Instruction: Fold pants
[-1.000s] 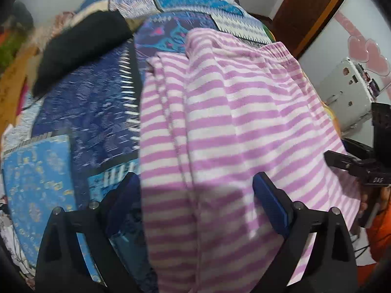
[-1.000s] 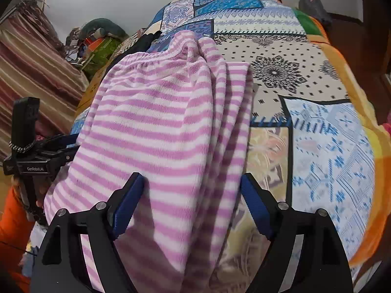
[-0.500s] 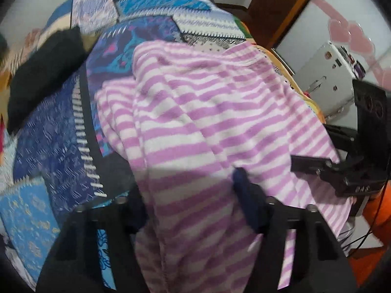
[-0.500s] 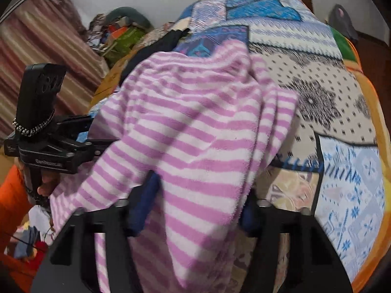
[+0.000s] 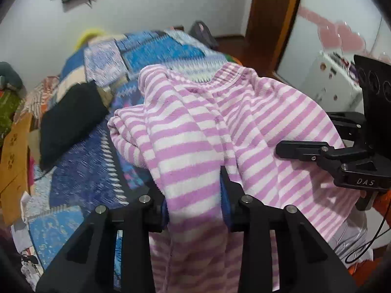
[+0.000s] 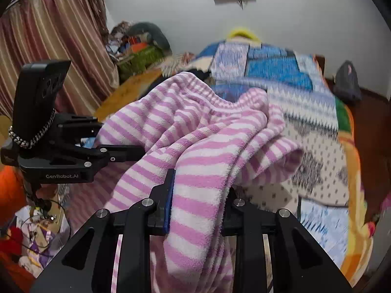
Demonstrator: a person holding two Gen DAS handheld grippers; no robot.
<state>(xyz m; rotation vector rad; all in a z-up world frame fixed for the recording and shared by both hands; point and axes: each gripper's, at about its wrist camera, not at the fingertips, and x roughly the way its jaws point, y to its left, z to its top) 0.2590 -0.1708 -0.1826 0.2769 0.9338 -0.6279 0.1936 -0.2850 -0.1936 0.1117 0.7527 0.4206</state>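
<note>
The pink and white striped pants (image 5: pixel 220 131) lie partly lifted over the patchwork bed cover (image 5: pixel 80 171). My left gripper (image 5: pixel 194 195) is shut on the near edge of the pants, fabric bunched between its blue pads. My right gripper (image 6: pixel 198 195) is shut on the pants (image 6: pixel 195 146) at their other near corner. Both hold the cloth raised so that it folds back over itself toward the far waistband (image 5: pixel 229 70). Each gripper shows in the other's view: the right gripper (image 5: pixel 305 150) and the left gripper (image 6: pixel 122 155).
A black cushion (image 5: pixel 68 119) lies on the bed at the left. A white sewing machine (image 5: pixel 334 80) stands to the right of the bed, a wooden door (image 5: pixel 273 12) behind it. Striped curtains (image 6: pixel 48 56) and a clutter pile (image 6: pixel 139 48) are at the left.
Both grippers closed on the near end of the pants and lifted it up and forward. The flat cloth is now bunched and raised, and the views tilted up toward the wall.
</note>
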